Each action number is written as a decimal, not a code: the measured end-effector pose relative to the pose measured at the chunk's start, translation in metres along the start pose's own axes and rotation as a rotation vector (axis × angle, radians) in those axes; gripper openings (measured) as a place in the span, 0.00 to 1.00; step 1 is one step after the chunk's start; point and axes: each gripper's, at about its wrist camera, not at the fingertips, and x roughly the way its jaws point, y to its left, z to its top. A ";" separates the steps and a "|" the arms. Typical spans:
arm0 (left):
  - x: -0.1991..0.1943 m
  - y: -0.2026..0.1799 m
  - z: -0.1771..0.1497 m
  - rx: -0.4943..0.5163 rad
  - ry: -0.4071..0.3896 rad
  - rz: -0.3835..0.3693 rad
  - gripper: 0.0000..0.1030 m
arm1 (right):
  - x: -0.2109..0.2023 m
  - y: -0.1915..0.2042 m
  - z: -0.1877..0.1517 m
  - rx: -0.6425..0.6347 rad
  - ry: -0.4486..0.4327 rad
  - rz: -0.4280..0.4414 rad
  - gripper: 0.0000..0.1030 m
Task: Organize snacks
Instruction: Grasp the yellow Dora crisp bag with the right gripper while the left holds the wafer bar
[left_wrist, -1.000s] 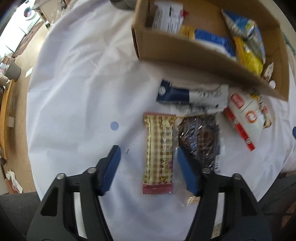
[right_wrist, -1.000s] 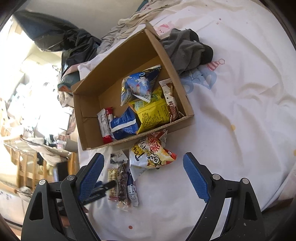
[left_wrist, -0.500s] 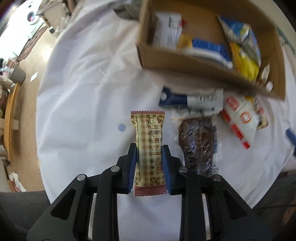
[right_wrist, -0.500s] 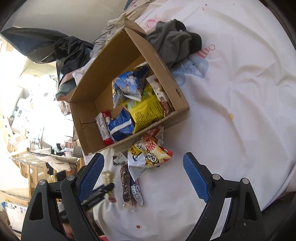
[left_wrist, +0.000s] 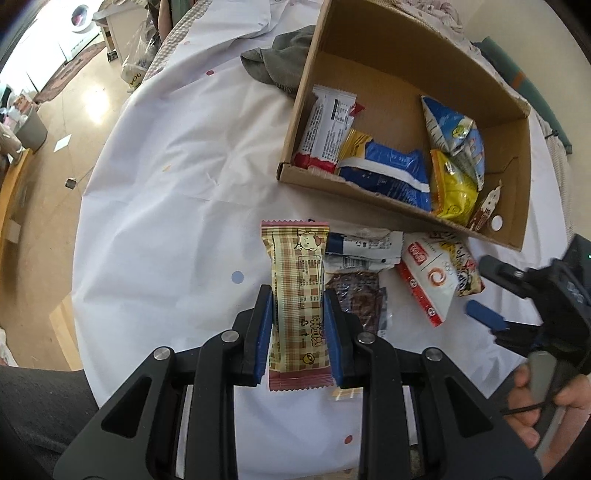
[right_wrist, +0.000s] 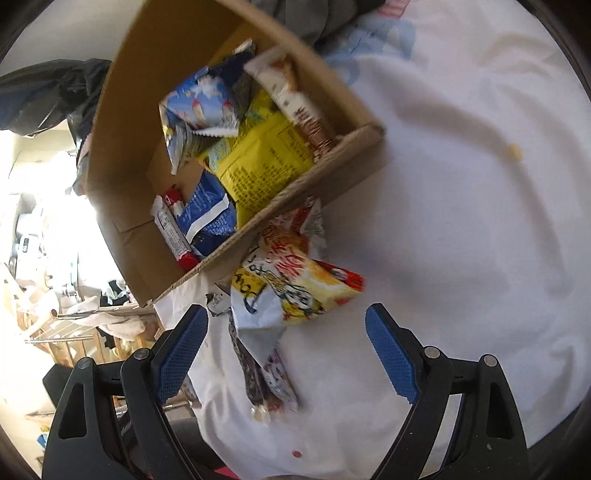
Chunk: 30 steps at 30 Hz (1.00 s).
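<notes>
My left gripper (left_wrist: 297, 317) is shut on a beige plaid snack bar (left_wrist: 297, 295) and holds it above the white tablecloth. A cardboard box (left_wrist: 399, 208) with several snack packs stands ahead to the right; it also shows in the right wrist view (right_wrist: 122, 177). My right gripper (right_wrist: 286, 343) is open and empty, low over a white, red and yellow snack bag (right_wrist: 295, 284) beside the box. That bag (left_wrist: 436, 275), a dark brown pack (left_wrist: 356, 299) and a navy-white pack (left_wrist: 364, 245) lie on the cloth.
A grey cloth (left_wrist: 280, 62) lies behind the box. The table's left edge (left_wrist: 79, 236) drops to the floor. The right gripper (left_wrist: 484, 314) shows in the left wrist view. A thin dark pack (right_wrist: 249, 373) lies under the bag.
My left gripper closed on the plaid snack bar and lifted it off the cloth. My right gripper moved down and closer to the snack bag by the box.
</notes>
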 end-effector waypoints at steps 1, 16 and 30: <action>0.005 0.006 0.005 -0.002 -0.001 -0.005 0.22 | 0.005 0.004 0.001 -0.011 -0.001 -0.015 0.87; 0.009 0.011 0.012 -0.050 0.006 -0.013 0.22 | 0.036 0.016 0.005 -0.113 0.018 -0.124 0.66; 0.014 0.012 0.012 -0.048 0.008 0.006 0.22 | -0.010 0.009 -0.021 -0.243 0.015 -0.053 0.49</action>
